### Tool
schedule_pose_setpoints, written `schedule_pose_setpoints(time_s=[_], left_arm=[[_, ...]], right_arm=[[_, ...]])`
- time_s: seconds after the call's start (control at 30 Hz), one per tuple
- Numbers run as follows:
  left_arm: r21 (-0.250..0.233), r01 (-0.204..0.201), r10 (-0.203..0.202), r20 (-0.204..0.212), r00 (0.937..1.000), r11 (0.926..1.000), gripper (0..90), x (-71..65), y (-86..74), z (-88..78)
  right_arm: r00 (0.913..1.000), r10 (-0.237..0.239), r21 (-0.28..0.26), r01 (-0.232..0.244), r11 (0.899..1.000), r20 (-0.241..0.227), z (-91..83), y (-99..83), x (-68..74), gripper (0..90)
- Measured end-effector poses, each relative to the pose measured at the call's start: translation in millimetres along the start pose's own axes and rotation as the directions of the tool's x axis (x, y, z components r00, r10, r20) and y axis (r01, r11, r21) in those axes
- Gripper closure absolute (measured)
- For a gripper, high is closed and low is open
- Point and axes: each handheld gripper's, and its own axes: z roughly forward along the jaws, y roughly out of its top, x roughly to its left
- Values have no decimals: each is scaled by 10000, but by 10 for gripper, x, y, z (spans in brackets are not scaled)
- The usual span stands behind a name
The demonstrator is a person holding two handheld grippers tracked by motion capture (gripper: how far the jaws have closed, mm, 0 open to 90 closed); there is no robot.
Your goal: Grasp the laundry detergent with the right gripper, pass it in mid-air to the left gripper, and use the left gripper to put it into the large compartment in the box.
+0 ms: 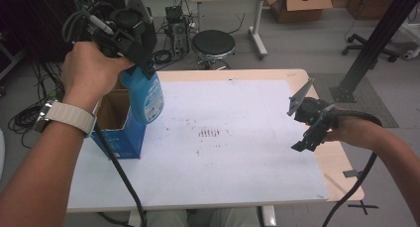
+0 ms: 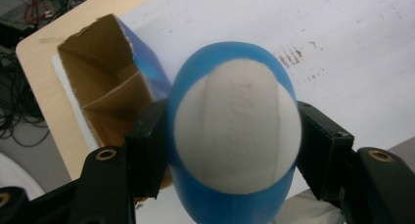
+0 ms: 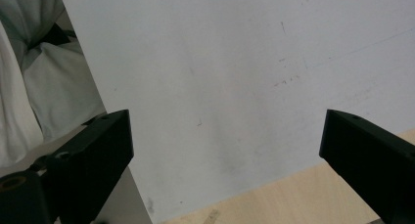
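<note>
Left tool (image 1: 141, 63) grips a blue plastic bottle (image 1: 147, 95) at its upper end, jaws pressing both sides. Bottle hangs below the tool, off the tabletop (image 1: 341, 162), label side facing the middle of the white sheet (image 1: 237, 152). In the left gripper view the bottle (image 2: 235, 136) sits squarely between the two jaws, its white rounded end toward the camera, blue body beyond; the grip looks centred, so the bottle should not swing much.

Directly beneath and slightly to the outer side of the left tool: an open blue cardboard box (image 1: 121, 133), top flaps torn, brown interior with a divider visible (image 2: 105, 99). Bottle's lower end is level with or just above the box rim and beside its inner wall. Cannot tell whether it touches the box. My reading: the bottle is held vertical and high so it clears the rim, either coming out of or going into the box.

Right tool (image 1: 311, 124) hovers low over the far right edge of the sheet, jaws wide apart, nothing between them. In the right gripper view only sheet (image 3: 220, 87) and a strip of wooden tabletop (image 3: 293, 199) lie ahead of the jaws. It seems parked clear of the left tool's work, well apart from bottle and box.

Faint dark marks sit mid-sheet, between the two tools.
</note>
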Motion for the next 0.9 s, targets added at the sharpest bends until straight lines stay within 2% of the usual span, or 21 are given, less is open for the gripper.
schedule_pose_setpoints(time_s=[0.2,0.37,0.53,0.67,0.87,0.9], left_arm=[[-33,525,-526,-200,9984,9986,381,103,-28,-90],[-109,1058,-1061,-347,9938,9943,382,207,-50,-165],[-218,1712,-1720,-471,9840,9850,381,334,-84,-231],[-276,2030,-2042,-545,9774,9788,382,424,-110,-265],[-470,2550,-2584,-911,9617,9658,381,569,-149,-263],[-470,2542,-2577,-944,9616,9660,381,587,-154,-258]], right_arm=[[10000,-34,35,34,10000,-64,0,-16,-9,59],[10000,-69,41,69,10000,-71,9,-36,-17,60],[10000,-31,97,31,9999,-40,8,-53,-17,61],[10000,-15,49,15,10000,-33,0,-63,-22,61],[10000,7,57,-7,10000,-54,22,-73,-34,59],[10000,17,25,-17,10000,-70,32,-75,-35,59]])
